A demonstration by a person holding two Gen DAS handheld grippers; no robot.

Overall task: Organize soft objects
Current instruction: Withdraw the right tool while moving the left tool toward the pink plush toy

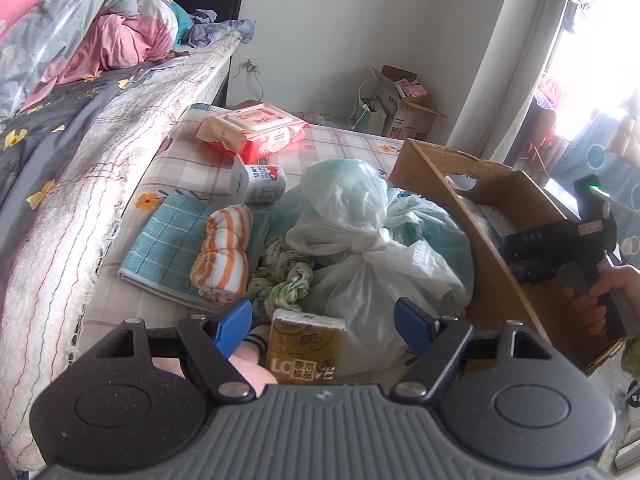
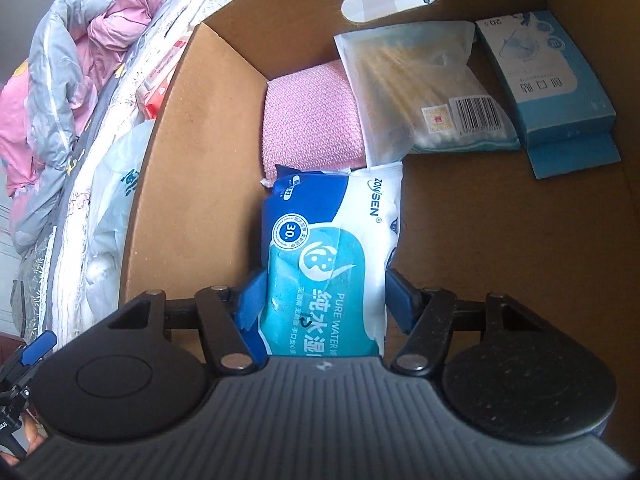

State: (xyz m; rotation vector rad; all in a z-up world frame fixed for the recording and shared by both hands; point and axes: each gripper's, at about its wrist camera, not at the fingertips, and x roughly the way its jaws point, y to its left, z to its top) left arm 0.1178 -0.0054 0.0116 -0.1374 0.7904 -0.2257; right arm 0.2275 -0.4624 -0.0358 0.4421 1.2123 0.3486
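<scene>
My right gripper (image 2: 322,294) is shut on a blue wet-wipes pack (image 2: 332,248) and holds it inside the cardboard box (image 2: 500,248), by the left wall. In the box lie a pink cloth (image 2: 310,120), a cotton-swab bag (image 2: 424,88) and a blue carton (image 2: 548,76). My left gripper (image 1: 324,320) is open above a yellow tissue pack (image 1: 306,346) and a pink soft thing (image 1: 256,364). Ahead lie a knotted plastic bag (image 1: 372,248), an orange-striped cloth (image 1: 224,256) on a teal towel (image 1: 164,240), and a green patterned cloth (image 1: 286,280).
A red wet-wipes pack (image 1: 260,130) and a small white pack (image 1: 260,184) lie further back on the checked mat (image 1: 192,168). A bed with piled quilts (image 1: 72,40) stands on the left. Open cartons (image 1: 404,104) sit by the far wall. The box (image 1: 496,264) stands right of the pile.
</scene>
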